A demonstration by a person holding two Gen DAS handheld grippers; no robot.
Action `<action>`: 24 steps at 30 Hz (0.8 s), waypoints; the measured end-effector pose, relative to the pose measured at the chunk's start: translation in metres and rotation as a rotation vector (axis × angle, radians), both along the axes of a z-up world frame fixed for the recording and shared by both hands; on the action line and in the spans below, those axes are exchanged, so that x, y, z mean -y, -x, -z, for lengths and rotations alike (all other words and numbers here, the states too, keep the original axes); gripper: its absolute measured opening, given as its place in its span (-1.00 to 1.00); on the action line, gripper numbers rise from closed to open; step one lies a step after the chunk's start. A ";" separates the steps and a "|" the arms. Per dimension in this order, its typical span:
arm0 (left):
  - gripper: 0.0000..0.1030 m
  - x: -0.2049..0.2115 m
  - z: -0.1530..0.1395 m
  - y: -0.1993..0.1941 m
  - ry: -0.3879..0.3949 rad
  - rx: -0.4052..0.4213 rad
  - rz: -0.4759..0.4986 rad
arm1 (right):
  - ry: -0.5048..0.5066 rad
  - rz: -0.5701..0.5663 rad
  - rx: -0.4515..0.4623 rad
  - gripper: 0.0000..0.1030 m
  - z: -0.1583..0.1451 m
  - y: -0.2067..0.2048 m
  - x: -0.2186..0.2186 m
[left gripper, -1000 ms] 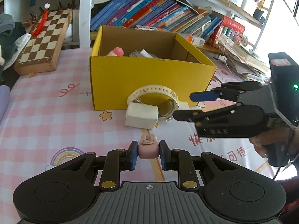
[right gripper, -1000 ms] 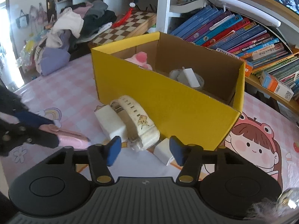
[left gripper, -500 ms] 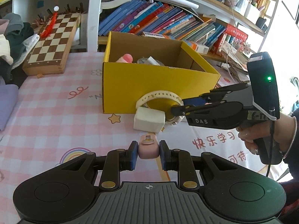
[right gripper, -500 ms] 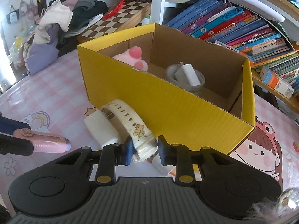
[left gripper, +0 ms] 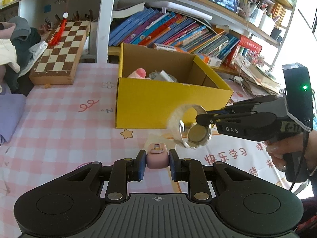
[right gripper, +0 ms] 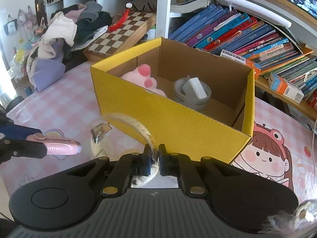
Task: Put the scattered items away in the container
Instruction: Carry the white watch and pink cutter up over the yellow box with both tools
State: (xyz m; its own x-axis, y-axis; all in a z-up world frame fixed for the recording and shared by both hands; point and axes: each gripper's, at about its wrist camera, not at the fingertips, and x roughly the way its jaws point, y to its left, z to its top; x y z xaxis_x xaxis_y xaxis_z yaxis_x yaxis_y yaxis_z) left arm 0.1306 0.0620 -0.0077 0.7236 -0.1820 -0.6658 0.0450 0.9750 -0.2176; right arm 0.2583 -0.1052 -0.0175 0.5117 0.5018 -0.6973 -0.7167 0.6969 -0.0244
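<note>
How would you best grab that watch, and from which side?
By the strap, beside the round case, as the right gripper does now: jaws pinch the thin band across its thickness, coming end-on from the person's side. The watch is a curled loop, so its band offers a narrow edge; the case looks bulkier.

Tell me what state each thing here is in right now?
Left gripper: shut on the pink utility knife.
Right gripper: shut on the watch, lifted off the table.
Yellow box: open-topped, upright, partly filled.
Pink plush: inside the box.
Chessboard: folded shut.
</note>
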 end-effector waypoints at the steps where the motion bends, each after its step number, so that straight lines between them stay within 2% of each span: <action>1: -0.56 -0.001 -0.002 0.001 0.003 0.005 0.001 | -0.003 0.002 0.003 -0.86 -0.003 0.002 0.001; 12: -0.56 -0.010 -0.025 0.004 0.042 0.071 0.017 | -0.053 0.034 0.044 -0.87 -0.038 0.018 0.010; 24: -0.56 -0.023 -0.067 -0.009 0.092 0.192 0.025 | -0.101 0.052 0.135 -0.87 -0.085 0.016 0.016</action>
State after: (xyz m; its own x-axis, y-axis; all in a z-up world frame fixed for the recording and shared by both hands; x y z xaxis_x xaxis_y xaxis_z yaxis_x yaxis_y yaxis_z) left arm 0.1392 0.0847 0.0591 0.8303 -0.2554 -0.4954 0.1182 0.9493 -0.2912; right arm 0.2428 -0.1208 0.0674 0.6245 0.5361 -0.5679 -0.6747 0.7366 -0.0466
